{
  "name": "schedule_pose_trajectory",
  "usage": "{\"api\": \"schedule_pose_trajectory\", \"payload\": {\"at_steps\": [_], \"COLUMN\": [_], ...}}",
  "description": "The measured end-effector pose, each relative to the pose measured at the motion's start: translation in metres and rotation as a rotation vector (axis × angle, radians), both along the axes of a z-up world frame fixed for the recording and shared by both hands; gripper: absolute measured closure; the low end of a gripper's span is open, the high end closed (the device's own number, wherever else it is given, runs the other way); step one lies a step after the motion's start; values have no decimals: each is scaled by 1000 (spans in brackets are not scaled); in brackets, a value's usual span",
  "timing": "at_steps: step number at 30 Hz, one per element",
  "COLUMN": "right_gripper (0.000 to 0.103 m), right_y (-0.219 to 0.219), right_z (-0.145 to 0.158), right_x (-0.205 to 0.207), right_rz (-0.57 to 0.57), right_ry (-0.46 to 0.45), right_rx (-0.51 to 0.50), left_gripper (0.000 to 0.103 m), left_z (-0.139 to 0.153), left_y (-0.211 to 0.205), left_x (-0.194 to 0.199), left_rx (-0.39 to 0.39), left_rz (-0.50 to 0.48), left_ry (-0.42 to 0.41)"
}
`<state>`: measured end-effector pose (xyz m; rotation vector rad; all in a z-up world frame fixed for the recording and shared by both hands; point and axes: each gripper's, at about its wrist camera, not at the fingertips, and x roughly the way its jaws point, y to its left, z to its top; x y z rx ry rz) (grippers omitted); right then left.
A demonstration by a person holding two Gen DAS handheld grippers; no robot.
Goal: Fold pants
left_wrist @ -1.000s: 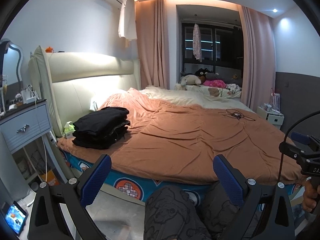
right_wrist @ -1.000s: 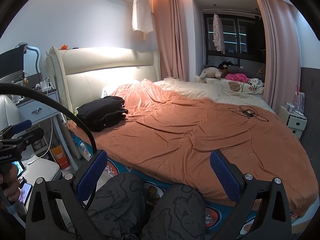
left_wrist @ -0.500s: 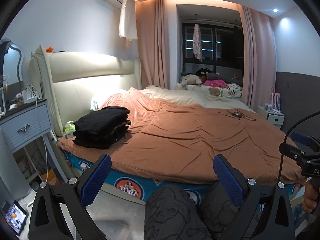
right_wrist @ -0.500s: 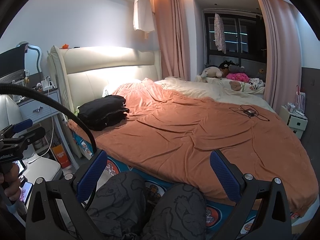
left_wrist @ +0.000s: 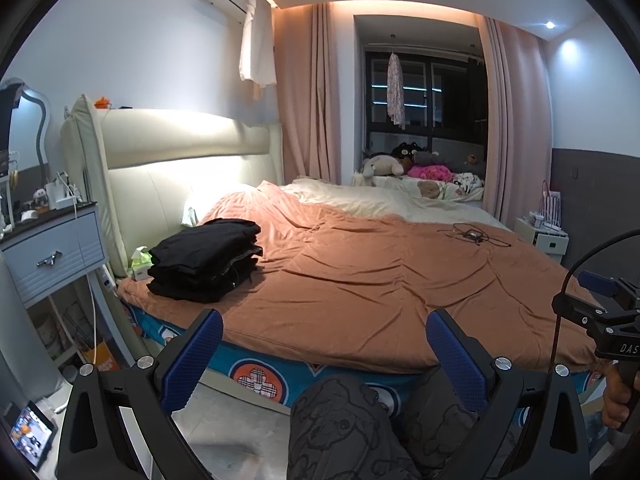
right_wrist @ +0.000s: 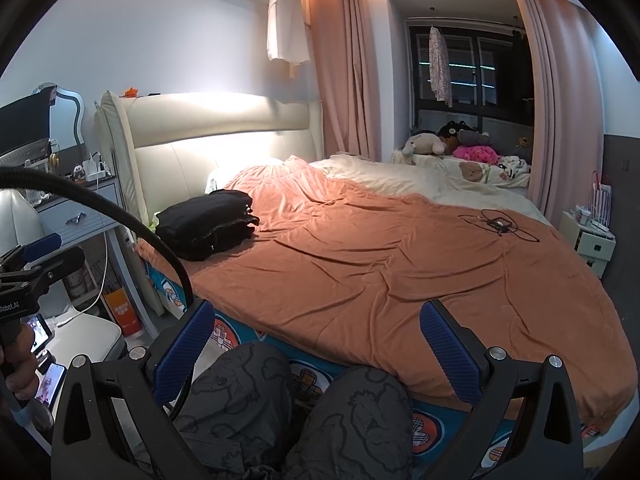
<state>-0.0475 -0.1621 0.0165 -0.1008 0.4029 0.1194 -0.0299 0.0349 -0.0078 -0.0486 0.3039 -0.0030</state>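
**Folded black pants rest at the bed's left corner as you hold both grippers wide and empty**

At far left, a pale blue nightstand (left_wrist: 52, 248) stands beside the cream headboard (left_wrist: 176, 160). Just right of it, the black pants (left_wrist: 206, 258) lie in a neat, squared stack of several folded layers on the near-left corner of the orange bedspread (left_wrist: 380, 280), edges roughly aligned, a thin seam showing along the front fold; from your right wrist camera the same stack (right_wrist: 206, 224) sits well apart from both tools. Below, your left gripper (left_wrist: 324, 354) hangs off the bed's edge, its blue-padded jaws spread wide with nothing between them, above your grey patterned trouser knees (left_wrist: 344, 424). Further right, a tangled black cable (left_wrist: 472, 236) lies on the bedspread near stuffed toys (left_wrist: 384, 164) by the window. Your right gripper (right_wrist: 316, 348) likewise stands fully parted and empty, short of the mattress, your right hand (left_wrist: 618, 400) gripping its handle.
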Motion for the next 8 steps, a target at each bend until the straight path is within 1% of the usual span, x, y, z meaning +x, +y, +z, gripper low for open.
{"api": "schedule_pose_trajectory", "payload": {"at_steps": [3,8], "right_gripper": [0,0], "right_y": [0,1], "right_z": [-1,0], "right_x": [0,0], "right_rz": [0,-7], "right_ry": [1,1], "right_rx": [0,-4], "left_gripper": [0,0], "left_z": [1,2], "left_y": [-1,-1], "left_x": [0,-1], "left_rx": [13,8], "left_rz": [7,-4], "left_ry": [-3,0]}}
